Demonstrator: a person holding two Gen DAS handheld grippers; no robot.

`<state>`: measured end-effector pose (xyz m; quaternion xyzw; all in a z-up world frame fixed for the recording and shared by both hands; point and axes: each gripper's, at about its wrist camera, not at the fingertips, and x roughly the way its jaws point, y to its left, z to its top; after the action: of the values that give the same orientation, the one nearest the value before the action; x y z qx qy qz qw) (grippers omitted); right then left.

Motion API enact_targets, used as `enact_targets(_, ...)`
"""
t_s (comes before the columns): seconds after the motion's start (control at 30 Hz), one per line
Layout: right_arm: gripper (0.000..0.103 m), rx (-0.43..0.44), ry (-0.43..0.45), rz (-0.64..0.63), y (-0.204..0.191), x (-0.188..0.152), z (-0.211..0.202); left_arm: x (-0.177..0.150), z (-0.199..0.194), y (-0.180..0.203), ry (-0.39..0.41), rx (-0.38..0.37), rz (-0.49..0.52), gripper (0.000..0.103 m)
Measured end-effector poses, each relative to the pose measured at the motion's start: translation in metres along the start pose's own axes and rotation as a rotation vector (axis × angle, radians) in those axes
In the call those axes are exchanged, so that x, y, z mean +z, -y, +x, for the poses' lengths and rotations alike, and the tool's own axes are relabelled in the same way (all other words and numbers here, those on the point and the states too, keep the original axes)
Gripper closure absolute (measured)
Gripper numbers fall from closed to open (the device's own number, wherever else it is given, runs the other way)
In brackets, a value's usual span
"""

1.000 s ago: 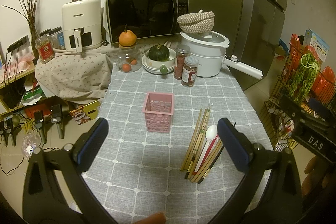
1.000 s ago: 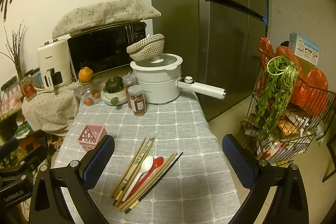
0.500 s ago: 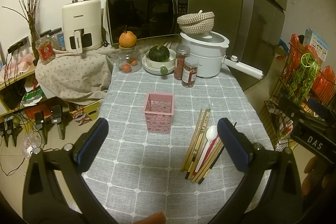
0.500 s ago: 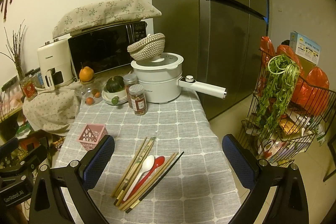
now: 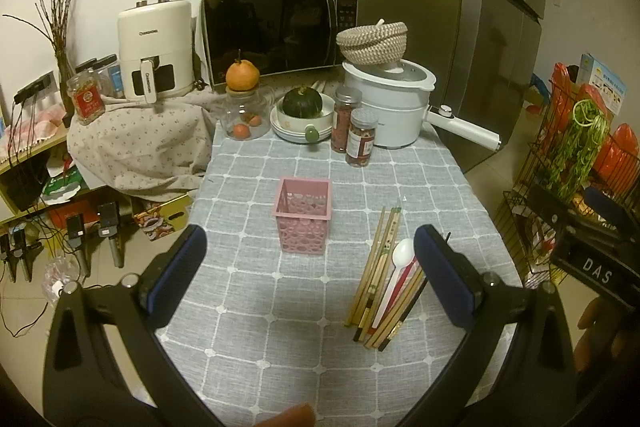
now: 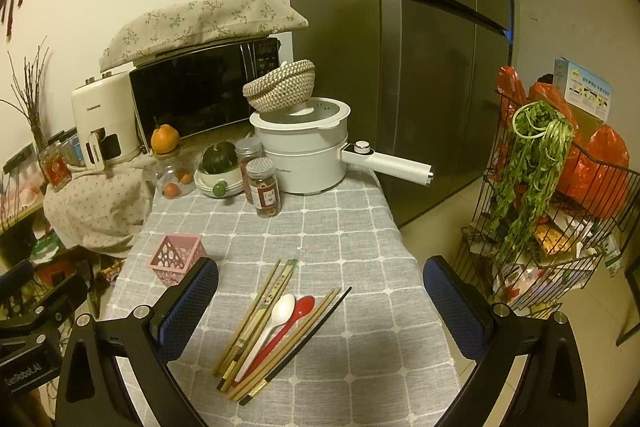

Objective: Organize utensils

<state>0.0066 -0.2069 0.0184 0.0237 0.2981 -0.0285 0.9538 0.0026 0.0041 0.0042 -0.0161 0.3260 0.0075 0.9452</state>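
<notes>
Kitchen table under a grey checked cloth (image 5: pixel 280 307), utensils loose, nothing gripped.

Left view: fridge and microwave (image 5: pixel 276 31) behind; a pink basket (image 5: pixel 303 215) stands upright mid-table, the chopsticks (image 5: pixel 376 267) and white spoon (image 5: pixel 396 271) just right of it. The left gripper (image 5: pixel 310 267) gapes wide, empty. Right view: the same bundle, with a red spoon (image 6: pixel 294 315), lies between the right gripper (image 6: pixel 320 303) fingers, also wide and empty. Likely light, stiff, slippery sticks; best pinched mid-length, few at once.
</notes>
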Motion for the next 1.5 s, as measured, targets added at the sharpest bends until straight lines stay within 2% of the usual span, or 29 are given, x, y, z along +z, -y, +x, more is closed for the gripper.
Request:
enact_targets(0.17,0.0,0.02,-0.025,0.017,0.006,0.002,0.007,0.003,0.002,-0.002,-0.014,-0.023,-0.008,0.0)
enact_targets(0.33,0.0,0.038,-0.102,0.049,0.018,0.002,0.028,0.001,0.017,0.005,-0.039,-0.078,0.035,0.0)
enact_targets(0.43,0.0,0.053,-0.177,0.097,0.033,0.0,0.048,0.003,0.036,0.011,-0.135,-0.138,0.067,0.0)
enact_targets(0.57,0.0,0.05,-0.27,0.165,0.055,-0.004,0.075,0.004,0.063,0.018,-0.269,-0.232,0.059,0.0)
enact_targets(0.73,0.0,0.056,-0.375,0.232,0.077,-0.012,0.11,0.003,0.096,0.036,-0.392,-0.28,0.065,0.0)
enact_targets(0.93,0.0,0.055,-0.502,0.294,0.092,-0.026,0.15,0.003,0.125,0.079,-0.434,-0.31,0.16,0.005)
enact_targets(1.03,0.0,0.057,-0.542,0.304,0.094,-0.033,0.164,0.006,0.147,0.101,-0.453,-0.283,0.236,0.024)
enact_targets(1.1,0.001,0.068,-0.56,0.31,0.094,-0.037,0.169,0.007,0.168,0.11,-0.483,-0.251,0.266,0.058)
enact_targets(1.17,0.001,0.08,-0.571,0.311,0.094,-0.038,0.172,0.007,0.19,0.113,-0.524,-0.222,0.268,0.075)
enact_targets(1.3,0.001,0.089,-0.57,0.292,0.091,-0.037,0.173,0.004,0.224,0.119,-0.575,-0.195,0.268,0.089)
enact_targets(1.5,0.001,0.101,-0.579,0.289,0.09,-0.036,0.178,-0.003,0.271,0.129,-0.634,-0.16,0.278,0.092)
